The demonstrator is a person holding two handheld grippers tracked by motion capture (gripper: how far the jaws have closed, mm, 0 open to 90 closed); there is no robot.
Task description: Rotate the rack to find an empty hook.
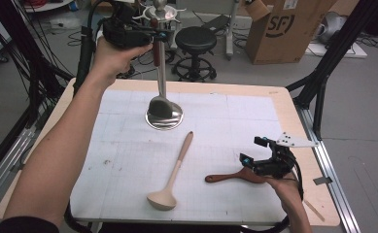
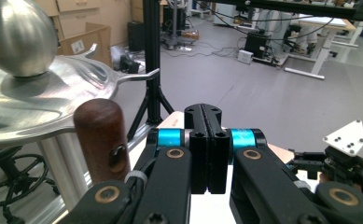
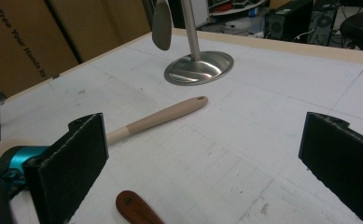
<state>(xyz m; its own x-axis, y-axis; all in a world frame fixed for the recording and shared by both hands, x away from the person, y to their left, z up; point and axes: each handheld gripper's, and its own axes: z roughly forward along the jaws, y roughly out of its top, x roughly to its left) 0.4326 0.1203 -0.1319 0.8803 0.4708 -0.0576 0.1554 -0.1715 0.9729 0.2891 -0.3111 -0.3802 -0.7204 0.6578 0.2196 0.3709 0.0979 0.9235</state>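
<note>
Hanging utensil (image 2: 100, 140): brown handle close beside shut left tool (image 2: 207, 149).

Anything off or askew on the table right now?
Nothing spilled or broken. The utensil stand is upright with a metal spoon hanging. The beige ladle and the wooden spatula lie flat on the mat, apparently not yet hung.

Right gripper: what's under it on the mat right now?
Under the open right gripper lies a dark wooden utensil; its handle end shows between the jaws. Its other end is covered by the gripper and hand, so its shape there is hidden.
</note>
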